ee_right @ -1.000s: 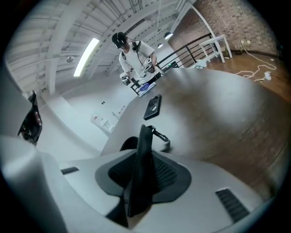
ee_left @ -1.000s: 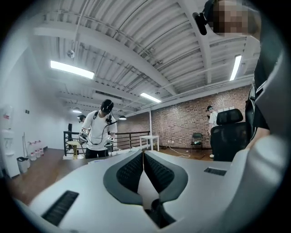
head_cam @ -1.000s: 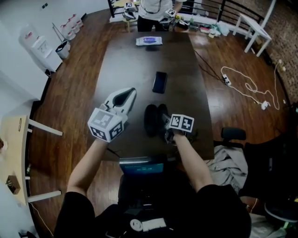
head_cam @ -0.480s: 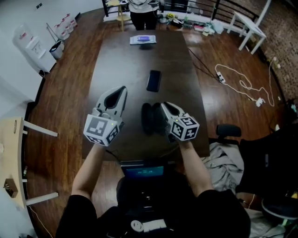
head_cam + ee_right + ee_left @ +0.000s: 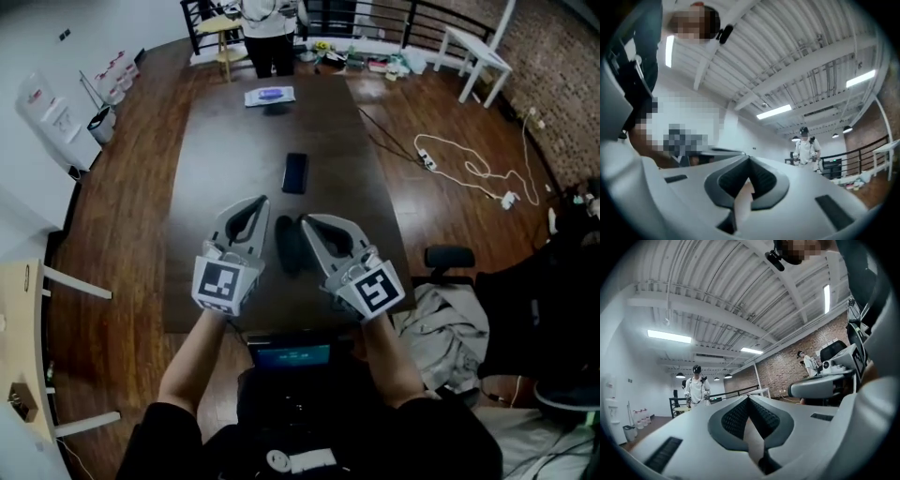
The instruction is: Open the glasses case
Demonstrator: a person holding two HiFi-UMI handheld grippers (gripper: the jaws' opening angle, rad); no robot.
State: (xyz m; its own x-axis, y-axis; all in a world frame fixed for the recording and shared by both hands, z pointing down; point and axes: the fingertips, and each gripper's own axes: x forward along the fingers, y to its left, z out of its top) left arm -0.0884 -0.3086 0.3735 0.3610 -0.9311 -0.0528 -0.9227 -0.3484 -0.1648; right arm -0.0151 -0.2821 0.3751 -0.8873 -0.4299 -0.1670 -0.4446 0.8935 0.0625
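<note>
We hold both over the tabletop (image 5: 234, 141): L hand-held gripper (image 5: 261, 201) closed tight, empty; R hand-held gripper (image 5: 306, 220) jaws just closed, nothing btwn. The glasses case (image 5: 284, 246) lies on the tabletop btwn them, partly behind R.

The table (image 5: 234, 141) is dark brown, and the floor (image 5: 141, 169) around it is reddish-brown planks. At centre frame are a black case (image 5: 284, 246) and, above it, a black phone (image 5: 295, 172). The left gripper (image 5: 261, 201) and right gripper (image 5: 306, 221) are pale grey with dark grey insets. The left cube (image 5: 225, 284) and right cube (image 5: 375, 291) bear black-and-white square markers. In the left gripper view the pads (image 5: 736, 418) are dark grey with fine dots. A white cable (image 5: 469, 173) loops at right. The wall (image 5: 562, 52) at upper right is red-brown brick. The sleeves (image 5: 164, 433) are black.
</note>
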